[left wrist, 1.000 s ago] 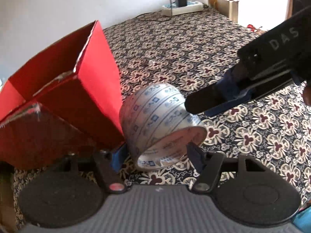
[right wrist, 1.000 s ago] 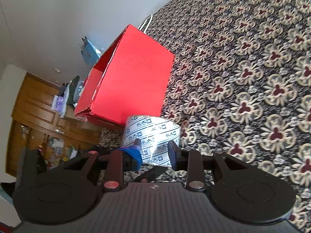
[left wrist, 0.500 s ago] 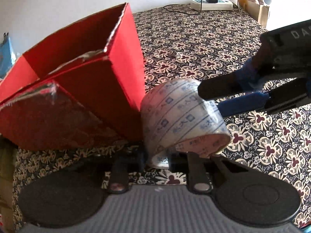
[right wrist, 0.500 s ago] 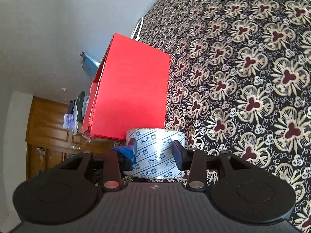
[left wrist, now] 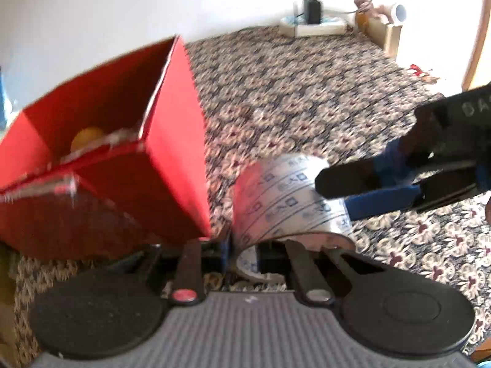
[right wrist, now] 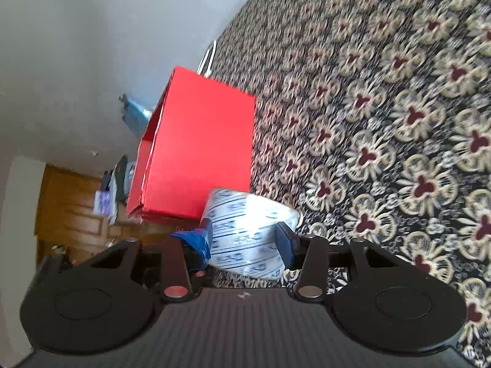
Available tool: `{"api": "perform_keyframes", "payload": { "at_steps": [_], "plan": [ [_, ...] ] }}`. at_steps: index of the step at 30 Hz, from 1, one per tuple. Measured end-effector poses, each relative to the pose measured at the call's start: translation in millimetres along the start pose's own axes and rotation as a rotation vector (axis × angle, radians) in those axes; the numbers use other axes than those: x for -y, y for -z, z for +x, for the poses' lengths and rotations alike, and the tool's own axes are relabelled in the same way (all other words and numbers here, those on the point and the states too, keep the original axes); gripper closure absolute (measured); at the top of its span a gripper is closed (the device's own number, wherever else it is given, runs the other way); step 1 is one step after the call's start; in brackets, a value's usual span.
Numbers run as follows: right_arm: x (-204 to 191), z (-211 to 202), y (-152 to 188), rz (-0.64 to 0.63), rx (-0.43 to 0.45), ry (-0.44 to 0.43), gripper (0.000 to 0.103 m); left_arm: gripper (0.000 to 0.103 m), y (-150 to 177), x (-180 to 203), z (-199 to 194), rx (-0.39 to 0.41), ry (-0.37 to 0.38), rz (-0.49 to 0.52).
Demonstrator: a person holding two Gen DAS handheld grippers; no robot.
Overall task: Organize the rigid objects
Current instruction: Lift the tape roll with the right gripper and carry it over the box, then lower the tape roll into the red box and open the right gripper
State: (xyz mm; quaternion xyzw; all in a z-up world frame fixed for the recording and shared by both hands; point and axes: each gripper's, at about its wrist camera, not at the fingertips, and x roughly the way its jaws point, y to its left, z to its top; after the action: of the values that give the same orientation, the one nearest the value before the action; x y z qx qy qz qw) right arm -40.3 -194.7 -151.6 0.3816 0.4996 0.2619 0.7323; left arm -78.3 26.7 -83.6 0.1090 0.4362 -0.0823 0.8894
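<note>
Red cardboard box (left wrist: pixel 172 165) is sitting on the patterned cloth (left wrist: pixel 307 98) (a yellow ball (left wrist: pixel 87 138) inside it), and the tape roll (left wrist: pixel 288 196) is standing just beside its wall. The left gripper (left wrist: pixel 242 254) is pinching the roll's near rim tight. The right gripper (right wrist: pixel 245 239) is opening, its jaws straddling the roll, apparently clear of it.

Left tongs (left wrist: pixel 242 251) are clamped tight, the two fingers pinching the wall of the tape roll (left wrist: pixel 288 196) between them, pitched steeply downward. Right tongs (right wrist: pixel 245 239) are opening, their blue-padded fingers (right wrist: pixel 285 240) straddling the same roll from the side, pads parting from it, angled gently down.
</note>
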Motion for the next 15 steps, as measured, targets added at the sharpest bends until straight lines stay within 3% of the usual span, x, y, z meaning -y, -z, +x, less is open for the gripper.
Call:
{"api": "perform_keyframes", "payload": {
  "at_steps": [10, 15],
  "plan": [
    [-25, -34, 24, 0.012, 0.222, 0.069, 0.073, 0.097, -23, 3, -20, 0.13, 0.11, 0.132],
    [-66, -38, 34, -0.021, 0.338, 0.06, 0.072, 0.097, -35, -14, -44, 0.224, 0.153, 0.155]
  ]
}}
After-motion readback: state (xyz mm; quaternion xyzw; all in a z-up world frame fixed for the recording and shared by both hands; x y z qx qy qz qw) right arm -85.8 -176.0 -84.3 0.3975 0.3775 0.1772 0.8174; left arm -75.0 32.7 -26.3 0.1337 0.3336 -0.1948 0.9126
